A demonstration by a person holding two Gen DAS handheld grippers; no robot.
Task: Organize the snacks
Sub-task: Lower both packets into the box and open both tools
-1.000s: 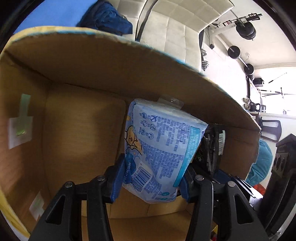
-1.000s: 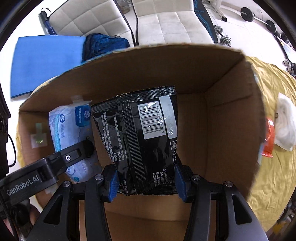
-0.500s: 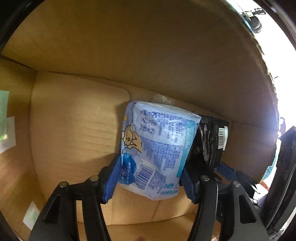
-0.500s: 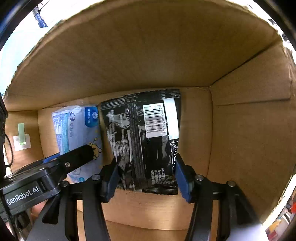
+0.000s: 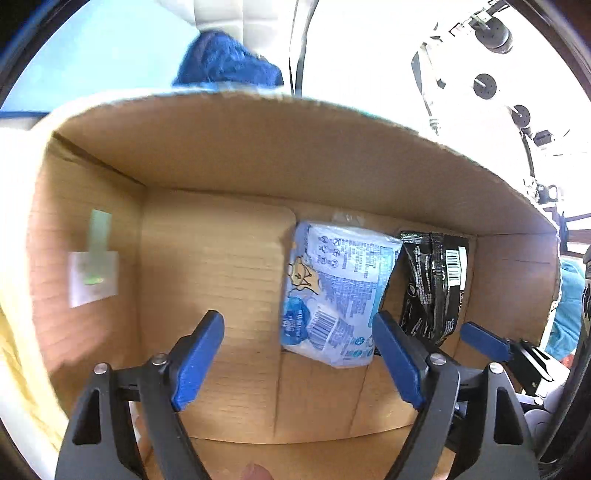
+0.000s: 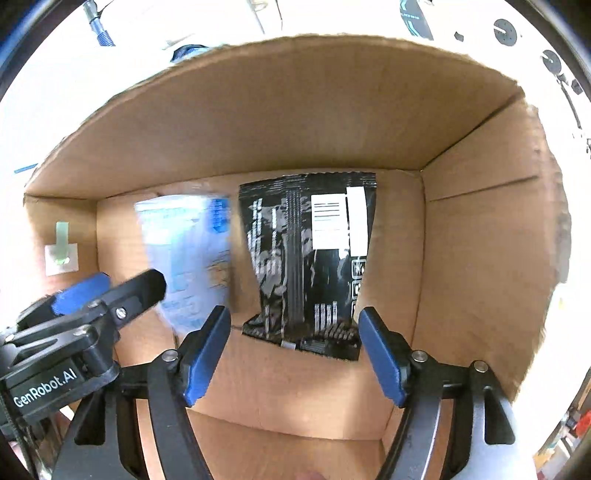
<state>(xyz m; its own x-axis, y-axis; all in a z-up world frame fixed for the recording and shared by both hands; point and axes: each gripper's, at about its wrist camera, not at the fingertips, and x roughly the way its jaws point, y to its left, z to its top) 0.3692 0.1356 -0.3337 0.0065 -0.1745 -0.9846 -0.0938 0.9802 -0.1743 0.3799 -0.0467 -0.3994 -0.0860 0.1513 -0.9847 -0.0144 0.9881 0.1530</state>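
Note:
A light-blue snack packet (image 5: pixel 338 291) lies on the floor of the cardboard box (image 5: pixel 229 162), with a black snack packet (image 5: pixel 436 286) beside it on the right. My left gripper (image 5: pixel 299 358) is open above the box floor, its right pad near the blue packet's edge, nothing held. In the right wrist view the black packet (image 6: pixel 310 258) lies free ahead of my open right gripper (image 6: pixel 293 350). The blue packet (image 6: pixel 188 254) shows blurred to its left, partly behind the left gripper's body (image 6: pixel 74 332).
The box wall (image 6: pixel 487 240) rises close on the right, and a white label with green tape (image 5: pixel 92 269) sticks to the left wall. Beyond the box are a blue mat (image 5: pixel 96 62), dark blue cloth (image 5: pixel 225 62), white chairs and dumbbell weights (image 5: pixel 495 33).
Both grippers opened and let go of their packets, which now lie on the box floor. Both grippers have drawn back and up from the box floor.

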